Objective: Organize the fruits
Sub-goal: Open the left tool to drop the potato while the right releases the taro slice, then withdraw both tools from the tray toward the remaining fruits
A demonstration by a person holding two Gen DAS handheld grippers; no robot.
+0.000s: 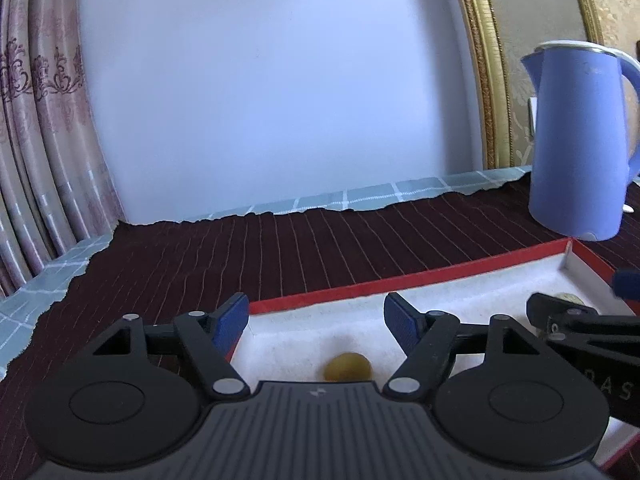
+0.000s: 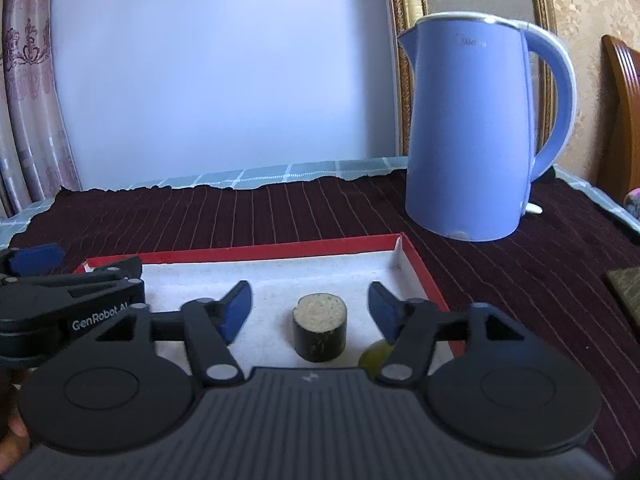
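A shallow red box with a white lining (image 1: 340, 290) (image 2: 240, 258) lies on the dark cloth. A small yellow-green fruit (image 1: 347, 366) lies in it, close under my open, empty left gripper (image 1: 316, 320). In the right wrist view a short dark cylinder with a pale cut top (image 2: 319, 330) stands in the box between the fingers of my open right gripper (image 2: 309, 310), untouched. Another green fruit (image 2: 374, 354) lies partly hidden behind the right finger (image 2: 382, 310). Each gripper shows at the other view's edge: the right one (image 1: 580, 320), the left one (image 2: 72, 292).
A blue electric kettle (image 2: 472, 132) (image 1: 580, 140) stands on the dark red striped cloth (image 1: 280, 248) behind the box's right corner. A wall, a gold frame (image 1: 480, 60) and curtains (image 1: 36, 120) lie behind the table. A wooden chair (image 2: 624, 120) is at far right.
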